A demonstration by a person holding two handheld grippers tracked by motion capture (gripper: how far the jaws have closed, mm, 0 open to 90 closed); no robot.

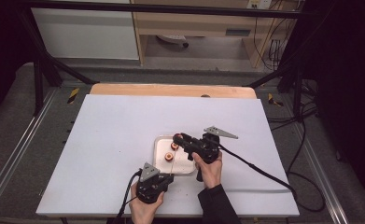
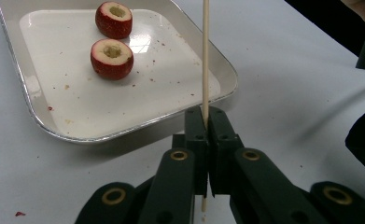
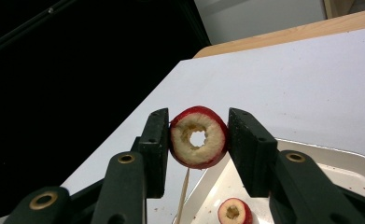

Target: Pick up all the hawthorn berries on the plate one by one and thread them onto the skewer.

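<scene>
Skewer (image 2: 205, 56) is standing upright, pinched tight in the left gripper (image 1: 157, 179) at the near edge of the white tray (image 2: 40, 122), where two cored red fruit pieces (image 2: 112, 59) are lying. Further right, the right gripper (image 3: 198, 140) is clamping a third cored piece (image 3: 199, 136) above the tray.

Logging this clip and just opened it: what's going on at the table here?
A person is threading cored red fruit onto a wooden skewer. The left gripper is shut on the skewer, pointing it over the white tray. The right gripper clamps a cored fruit piece above the tray, not yet on the skewer. Two more cored pieces lie in the tray.
</scene>
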